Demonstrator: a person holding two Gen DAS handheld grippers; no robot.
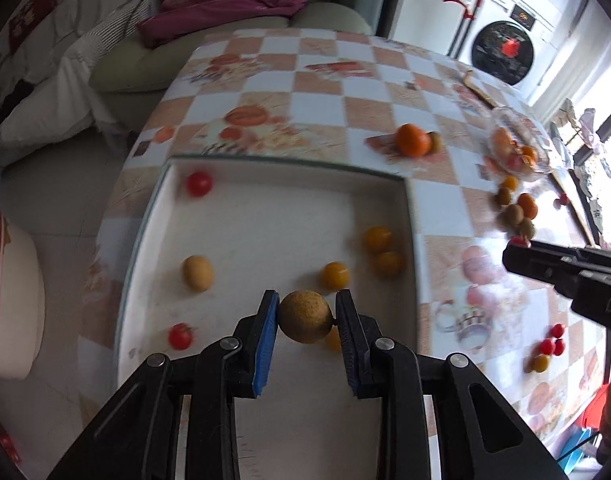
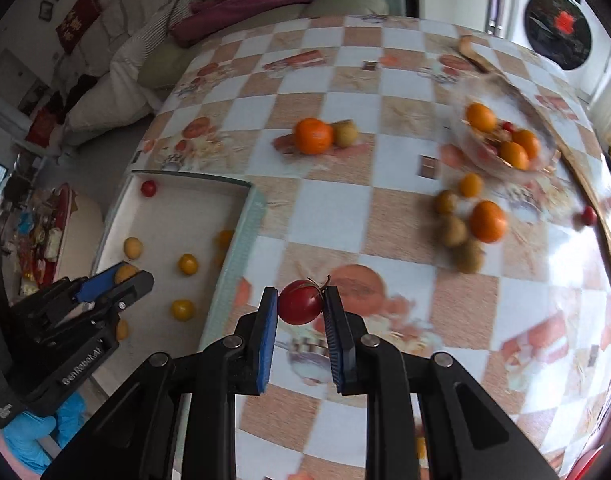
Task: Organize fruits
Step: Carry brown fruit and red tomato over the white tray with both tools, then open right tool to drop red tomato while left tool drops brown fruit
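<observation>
My left gripper (image 1: pixel 306 314) is shut on a round brown longan (image 1: pixel 305 317), held above the white tray (image 1: pixel 409 216). The tray holds red cherry tomatoes (image 1: pixel 198 184), yellow cherry tomatoes (image 1: pixel 334 275) and another longan (image 1: pixel 198 273). My right gripper (image 2: pixel 301 302) is shut on a red cherry tomato (image 2: pixel 300 302) over the checked tablecloth, just right of the tray (image 2: pixel 241 248). The left gripper (image 2: pixel 121 280) shows over the tray in the right wrist view. The right gripper (image 1: pixel 519 246) shows at the right edge of the left wrist view.
A tangerine (image 2: pixel 313 136) with a longan beside it lies mid-table. A glass bowl (image 2: pixel 545 160) of fruit stands at the far right, with a loose cluster of longans and oranges (image 2: pixel 469 228) in front. Small tomatoes (image 1: pixel 551 344) lie near the right edge. A sofa (image 1: pixel 145 64) lies beyond the table.
</observation>
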